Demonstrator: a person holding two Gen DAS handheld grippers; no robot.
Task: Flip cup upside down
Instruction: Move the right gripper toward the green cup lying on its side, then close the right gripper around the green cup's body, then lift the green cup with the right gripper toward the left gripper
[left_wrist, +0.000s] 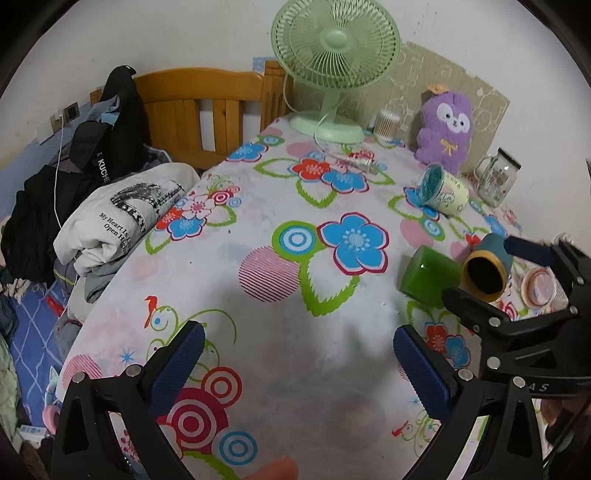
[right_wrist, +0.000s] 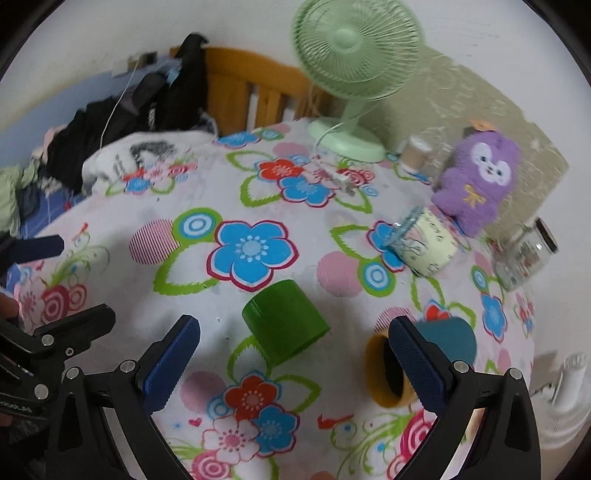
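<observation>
On the floral-cloth worktop (right_wrist: 280, 155), a translucent green plastic cup (right_wrist: 284, 323) stands mouth down at centre. Right of it, a teal cup (right_wrist: 448, 338) with a yellow rim lies on its side, its dark inside visible. The right gripper (right_wrist: 293, 356) has its ridged blue fingers (right_wrist: 171, 363) spread around both cups; the left gripper (left_wrist: 297, 363) has its fingers spread over bare cloth.

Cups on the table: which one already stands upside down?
The green cup; its closed base faces up, while the teal cup and cream mug lie sideways.
</observation>
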